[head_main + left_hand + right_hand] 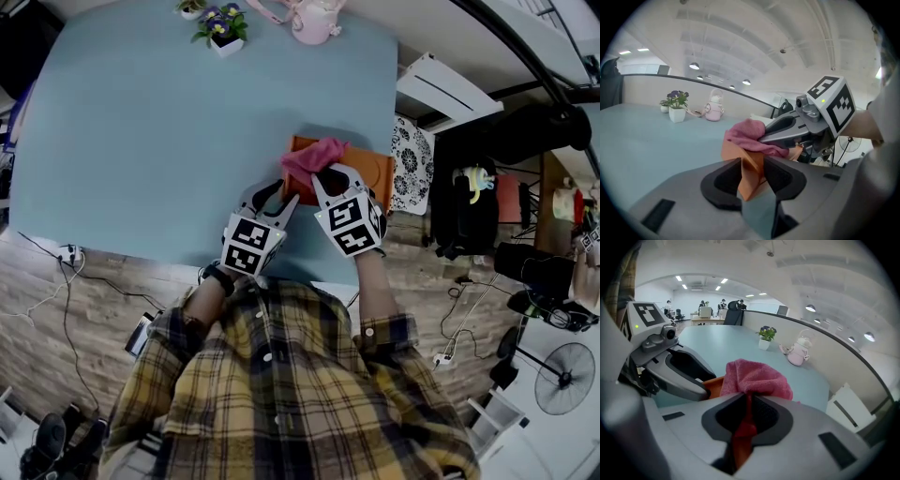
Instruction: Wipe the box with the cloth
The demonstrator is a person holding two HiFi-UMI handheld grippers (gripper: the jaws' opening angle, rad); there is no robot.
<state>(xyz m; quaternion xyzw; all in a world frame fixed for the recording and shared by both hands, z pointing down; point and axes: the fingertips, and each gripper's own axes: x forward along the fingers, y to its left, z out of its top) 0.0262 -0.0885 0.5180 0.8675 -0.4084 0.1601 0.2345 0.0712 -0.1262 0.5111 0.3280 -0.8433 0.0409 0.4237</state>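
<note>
At the table's (169, 141) near edge, the box (375, 171) is clamped by a corner in the left gripper (284, 195). The cloth (312, 157), pinched by a fold in the right gripper (330, 174), is rested on top. The box looks light and stiff, the cloth soft and limp.

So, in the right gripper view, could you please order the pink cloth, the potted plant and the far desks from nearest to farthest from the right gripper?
1. Pink cloth, clamped in the right gripper's jaws.
2. Potted plant, ahead at the table's far edge.
3. Far desks, upper left, across the room.
</note>
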